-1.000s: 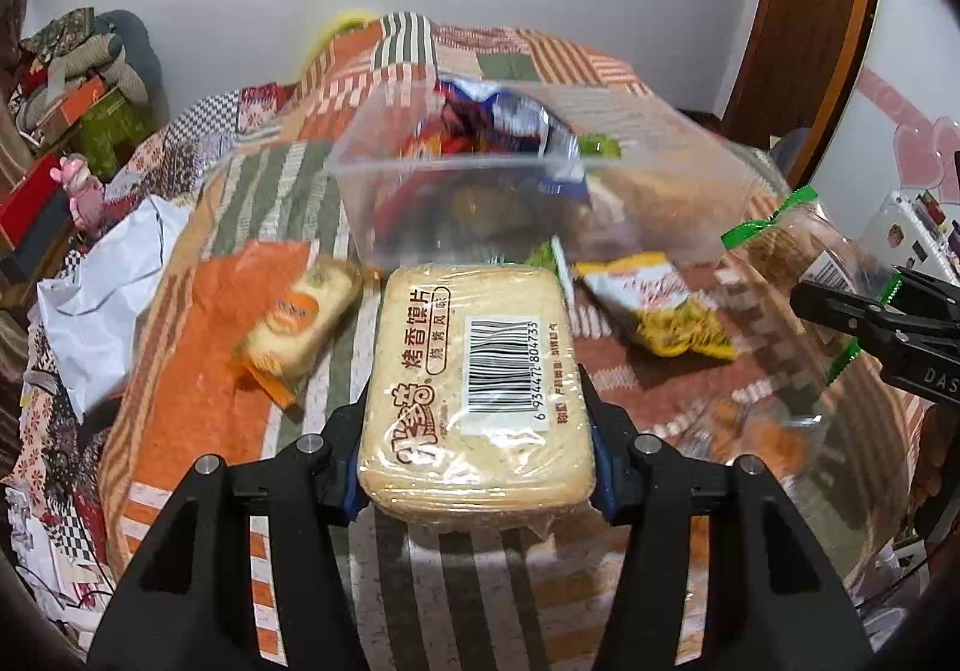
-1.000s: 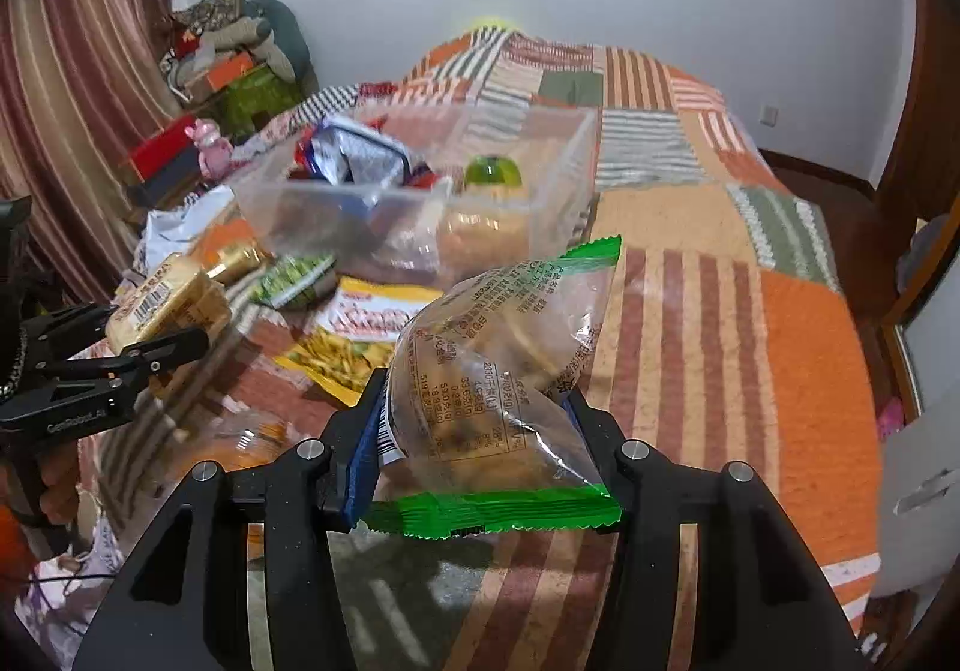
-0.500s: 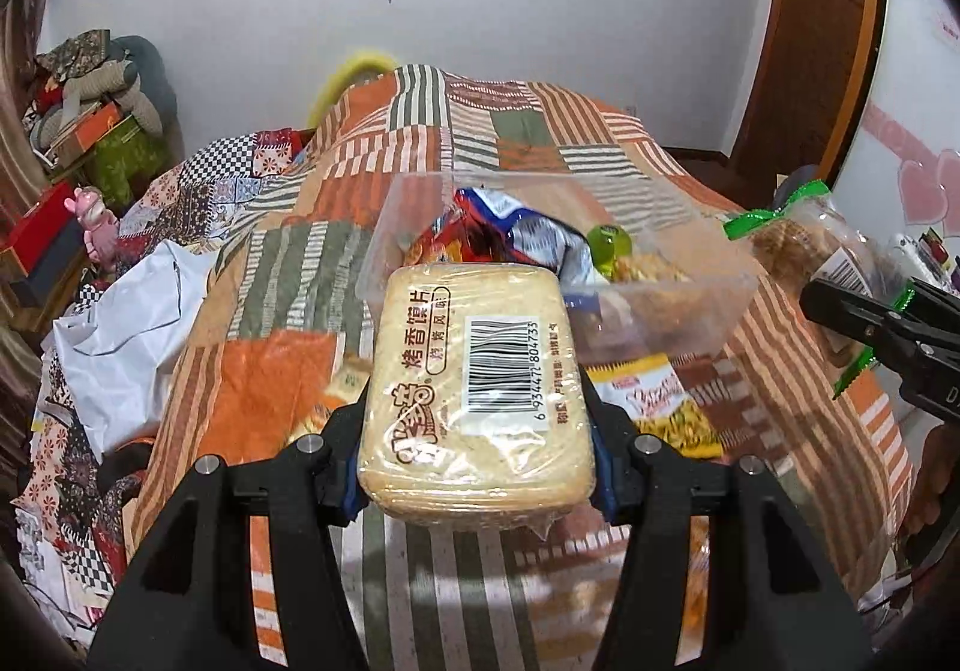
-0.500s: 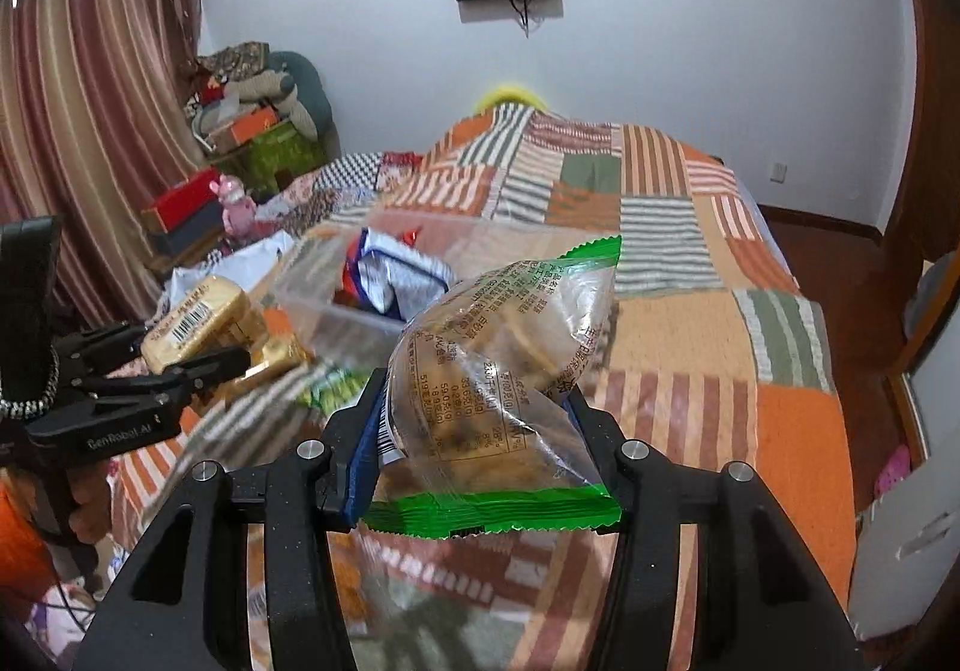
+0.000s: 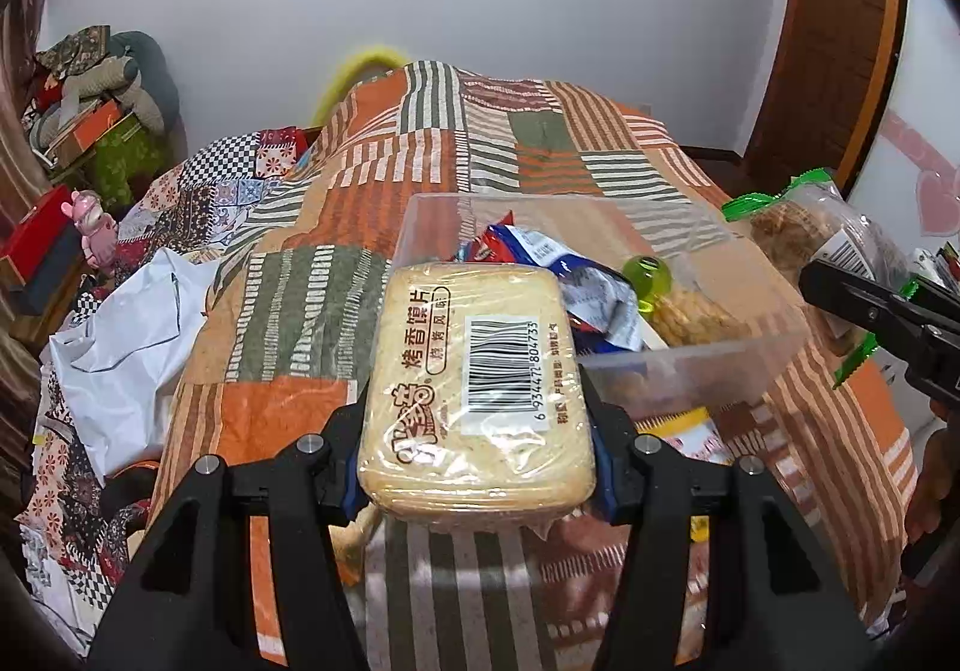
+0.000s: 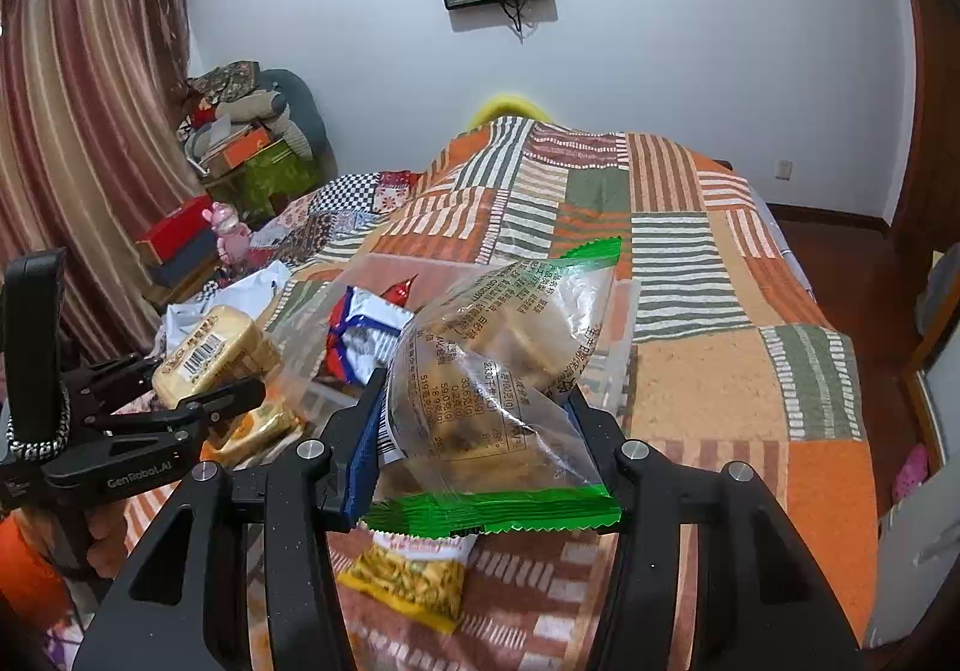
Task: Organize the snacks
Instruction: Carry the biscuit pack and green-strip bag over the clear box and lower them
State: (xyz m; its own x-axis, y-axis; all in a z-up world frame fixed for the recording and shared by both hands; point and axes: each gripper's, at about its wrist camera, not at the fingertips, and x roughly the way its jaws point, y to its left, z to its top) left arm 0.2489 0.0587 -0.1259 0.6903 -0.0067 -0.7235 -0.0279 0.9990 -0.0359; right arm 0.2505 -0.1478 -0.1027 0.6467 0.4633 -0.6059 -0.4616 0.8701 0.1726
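on the left, the left gripper (image 5: 477,455) is clamped on a yellow pack (image 5: 477,389) of toasted bun slices, barcode up, held in the air above the striped quilt (image 5: 288,311). just ahead and slightly right of it sits the clear bin (image 5: 690,365), already holding a blue-and-white packet (image 5: 576,275), a green ball (image 5: 645,275) and other snacks. on the right, the right gripper (image 6: 480,467) is closed on a clear bag (image 6: 498,371) with green edges, also lifted, near the bin's right side. a yellow bag (image 6: 414,575) lies on the quilt below it. the step in hand seems to be carrying both snacks to the bin. next, each needs to pass over the rim before the jaws release.
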